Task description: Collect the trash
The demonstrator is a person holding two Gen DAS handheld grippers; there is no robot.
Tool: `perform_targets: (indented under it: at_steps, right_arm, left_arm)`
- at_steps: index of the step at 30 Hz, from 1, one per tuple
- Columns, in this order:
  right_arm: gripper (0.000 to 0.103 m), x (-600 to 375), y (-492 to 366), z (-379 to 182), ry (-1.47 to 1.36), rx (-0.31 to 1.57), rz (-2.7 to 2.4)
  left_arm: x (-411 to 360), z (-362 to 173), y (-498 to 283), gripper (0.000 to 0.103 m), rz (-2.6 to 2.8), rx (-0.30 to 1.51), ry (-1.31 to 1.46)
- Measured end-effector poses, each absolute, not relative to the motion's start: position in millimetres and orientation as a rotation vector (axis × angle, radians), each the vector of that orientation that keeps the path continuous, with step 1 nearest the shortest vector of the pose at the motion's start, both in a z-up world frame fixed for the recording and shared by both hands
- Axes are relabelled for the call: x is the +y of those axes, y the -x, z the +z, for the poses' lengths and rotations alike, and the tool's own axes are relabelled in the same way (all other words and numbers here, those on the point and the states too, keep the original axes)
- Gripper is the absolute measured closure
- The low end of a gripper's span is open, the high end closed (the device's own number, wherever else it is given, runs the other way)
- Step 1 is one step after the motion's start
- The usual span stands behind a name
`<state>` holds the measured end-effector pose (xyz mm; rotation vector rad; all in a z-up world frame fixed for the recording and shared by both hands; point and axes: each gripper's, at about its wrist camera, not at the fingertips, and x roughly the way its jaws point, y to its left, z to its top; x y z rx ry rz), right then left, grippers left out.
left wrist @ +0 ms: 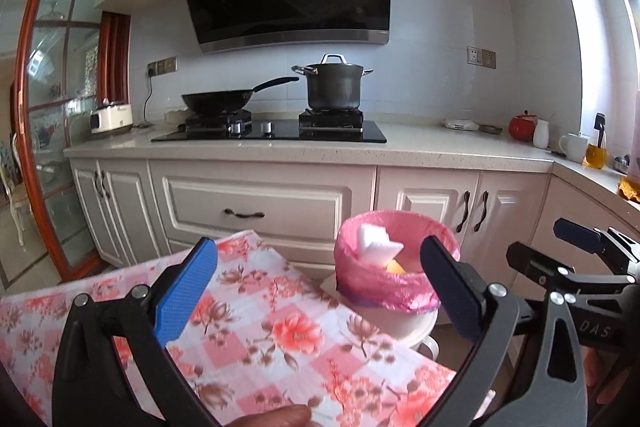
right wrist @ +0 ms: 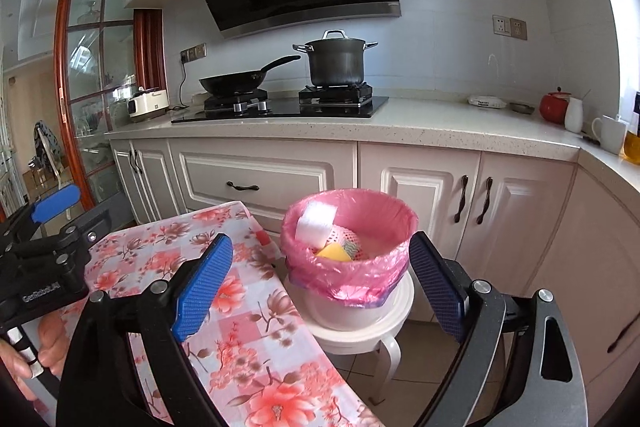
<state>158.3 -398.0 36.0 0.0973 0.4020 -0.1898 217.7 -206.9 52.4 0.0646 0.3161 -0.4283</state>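
Observation:
A white bin lined with a pink bag [left wrist: 394,279] [right wrist: 348,259] stands on a white stool [right wrist: 372,331] just past the table's right edge. Inside lie a white foam piece [right wrist: 316,221], a yellow sponge [right wrist: 334,251] and a red mesh net [right wrist: 344,239]. My left gripper [left wrist: 320,291] hovers open over the floral tablecloth [left wrist: 260,327], with nothing between its blue fingers [left wrist: 188,291]. My right gripper [right wrist: 320,283] is open too, wide and bare, facing the bin from a little behind it. The bin's far side is hidden behind the bag's rim.
Beyond the bin runs a cream kitchen counter [right wrist: 440,127] with cabinets below, a hob with a wok [right wrist: 236,81] and a lidded pot [right wrist: 336,61]. A red jar [right wrist: 554,107] and mugs stand at the right. A glass door with a wooden frame [left wrist: 44,107] is at the left.

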Motion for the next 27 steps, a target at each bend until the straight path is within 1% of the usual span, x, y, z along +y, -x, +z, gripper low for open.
perform_targets:
  at_steps: [12, 27]
  right_arm:
    - [0.019, -396.8, -150.1, 23.2, -0.09, 0.422, -0.199]
    - [0.019, -390.8, -150.7, 13.5, -0.075, 0.44, -0.195]
  left_arm:
    - [-195.3, 30.5, -204.4, 0.005, -0.431, 0.375, -0.05]
    - [-194.6, 20.3, -203.2, 0.005, -0.424, 0.403, -0.061]
